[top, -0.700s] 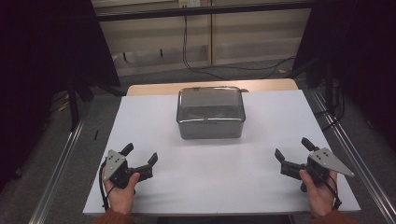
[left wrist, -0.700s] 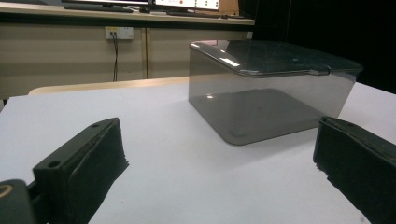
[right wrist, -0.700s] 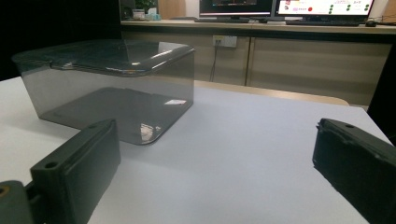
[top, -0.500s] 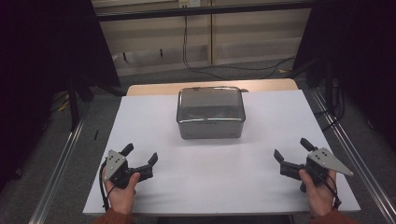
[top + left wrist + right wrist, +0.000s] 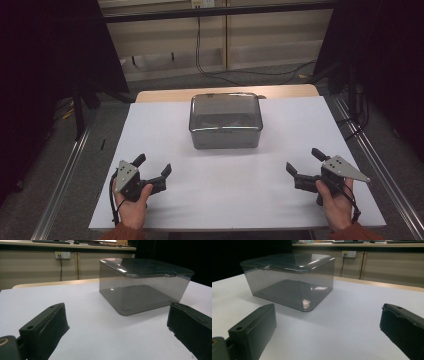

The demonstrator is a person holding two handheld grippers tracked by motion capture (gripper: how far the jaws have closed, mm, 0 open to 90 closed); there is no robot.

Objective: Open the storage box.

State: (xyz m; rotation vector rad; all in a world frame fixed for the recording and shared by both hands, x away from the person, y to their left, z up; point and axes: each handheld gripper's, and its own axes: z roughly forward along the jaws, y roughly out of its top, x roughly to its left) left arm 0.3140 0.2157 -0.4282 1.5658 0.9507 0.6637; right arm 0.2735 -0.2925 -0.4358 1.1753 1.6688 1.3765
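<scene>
While one lidded box (image 5: 226, 121) sits centred, two open grippers flanking

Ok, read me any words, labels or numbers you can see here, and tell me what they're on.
No readable text.
Box: no label or print on its lid or walls.
Wall socket: a yellowish mark at its top, too small to read.
Grippers, left and right: no markings on the jaws or plates.
Table: plain white, nothing written.

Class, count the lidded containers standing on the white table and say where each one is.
1. A smoky see-through box with its lid on stands at the middle of the table's far half, apart from both tools. Nothing on the table could hide another.
</scene>
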